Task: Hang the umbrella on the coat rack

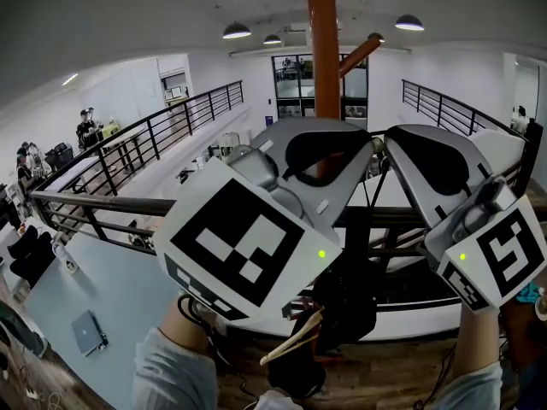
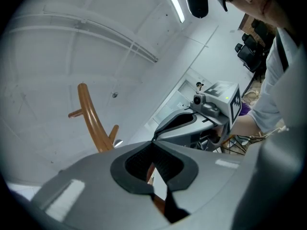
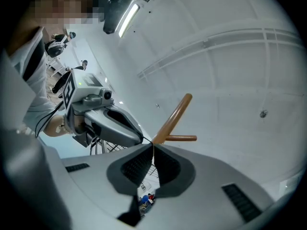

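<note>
The brown wooden coat rack (image 1: pixel 323 49) stands straight ahead, with pegs branching off near its top. Both grippers are raised in front of its pole, tips almost touching. My left gripper (image 1: pixel 374 143) is shut, and so is my right gripper (image 1: pixel 387 137). A thin dark cord (image 1: pixel 370 196) runs down from the tips to a black bundle, the umbrella (image 1: pixel 342 306), hanging low by the railing. In the right gripper view the cord stretches from the left gripper (image 3: pixel 110 123) to the shut right gripper (image 3: pixel 152 145), with a rack peg (image 3: pixel 175 119) behind. The left gripper view shows the rack (image 2: pixel 93 123) beyond the shut left gripper (image 2: pixel 153 143).
A black metal railing (image 1: pixel 102 203) runs across in front of me, with a lower floor of tables (image 1: pixel 120 297) beyond it. Pendant lamps (image 1: pixel 237 31) hang from the ceiling. People stand at the far left (image 1: pixel 85 128). A light wooden curved piece (image 1: pixel 295 340) shows near the umbrella.
</note>
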The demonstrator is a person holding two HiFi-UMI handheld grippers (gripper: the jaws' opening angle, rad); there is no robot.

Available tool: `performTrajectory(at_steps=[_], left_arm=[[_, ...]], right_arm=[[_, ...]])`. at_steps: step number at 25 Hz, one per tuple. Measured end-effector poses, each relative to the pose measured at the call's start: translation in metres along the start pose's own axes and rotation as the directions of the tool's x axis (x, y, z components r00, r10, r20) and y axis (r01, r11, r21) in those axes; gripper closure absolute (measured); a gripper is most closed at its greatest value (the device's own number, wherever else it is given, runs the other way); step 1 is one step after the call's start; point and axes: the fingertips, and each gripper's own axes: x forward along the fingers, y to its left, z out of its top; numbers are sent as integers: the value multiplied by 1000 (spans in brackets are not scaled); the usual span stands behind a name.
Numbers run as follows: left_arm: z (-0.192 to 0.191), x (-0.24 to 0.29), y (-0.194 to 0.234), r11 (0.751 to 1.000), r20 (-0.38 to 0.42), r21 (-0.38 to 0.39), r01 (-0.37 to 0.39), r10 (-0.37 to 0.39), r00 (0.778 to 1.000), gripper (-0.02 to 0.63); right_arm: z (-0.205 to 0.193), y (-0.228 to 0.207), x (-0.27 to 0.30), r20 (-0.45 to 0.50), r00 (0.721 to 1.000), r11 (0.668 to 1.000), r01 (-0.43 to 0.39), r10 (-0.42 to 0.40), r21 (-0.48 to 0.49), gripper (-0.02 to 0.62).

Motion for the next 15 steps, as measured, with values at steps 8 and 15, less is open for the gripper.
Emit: performTrajectory(at_steps=[8,15], left_arm=[[-6,7,7,1000,-19,-4,-9,9,1000,600],[-10,6,9,998,-8,-57,-3,3,1000,600]], right_arm=[[-6,-8,8,26,999,999,-28,27,28,594],[-18,-7,12,33,999,997,-44,42,66,595]])
